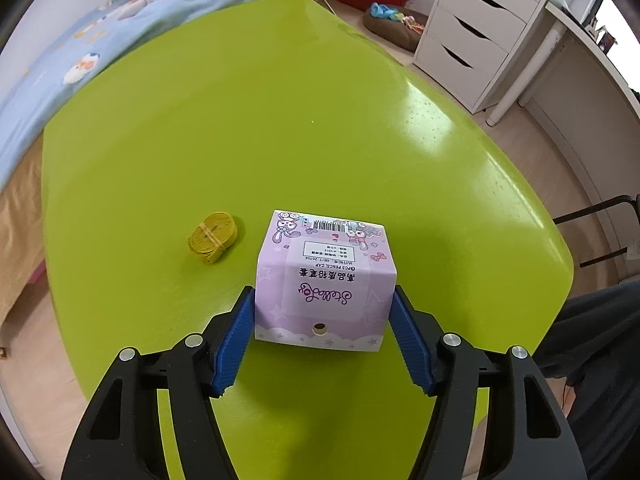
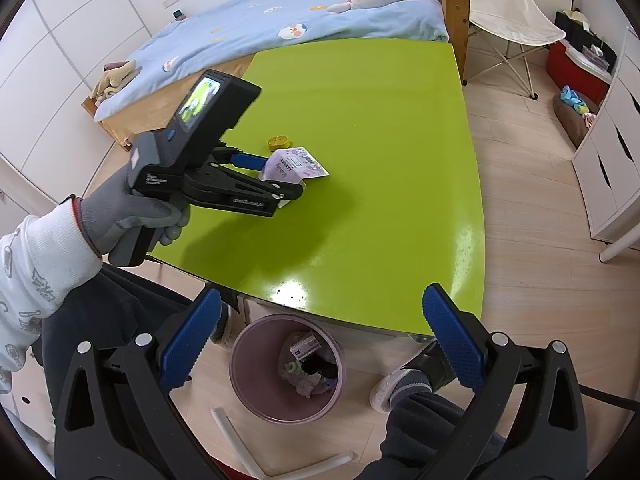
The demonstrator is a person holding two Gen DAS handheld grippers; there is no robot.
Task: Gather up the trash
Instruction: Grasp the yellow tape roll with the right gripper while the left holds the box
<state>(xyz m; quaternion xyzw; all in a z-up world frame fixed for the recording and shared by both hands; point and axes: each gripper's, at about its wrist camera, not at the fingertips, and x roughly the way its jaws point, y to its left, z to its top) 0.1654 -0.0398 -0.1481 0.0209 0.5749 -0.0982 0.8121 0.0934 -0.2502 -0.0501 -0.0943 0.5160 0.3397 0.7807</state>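
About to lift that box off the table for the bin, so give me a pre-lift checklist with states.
1. Box between left gripper fingers: ok.
2. Pads pressing both box sides: ok, they look in contact.
3. Box upright on table: ok.
4. Yellow roll apart from box: ok.
5. Bin open, beside the table: ok.
6. Right gripper open, nothing in it: ok.

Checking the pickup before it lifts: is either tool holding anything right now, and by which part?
The left tool grips the purple box by its two opposite side faces, low down near the table. The right tool is open and empty.
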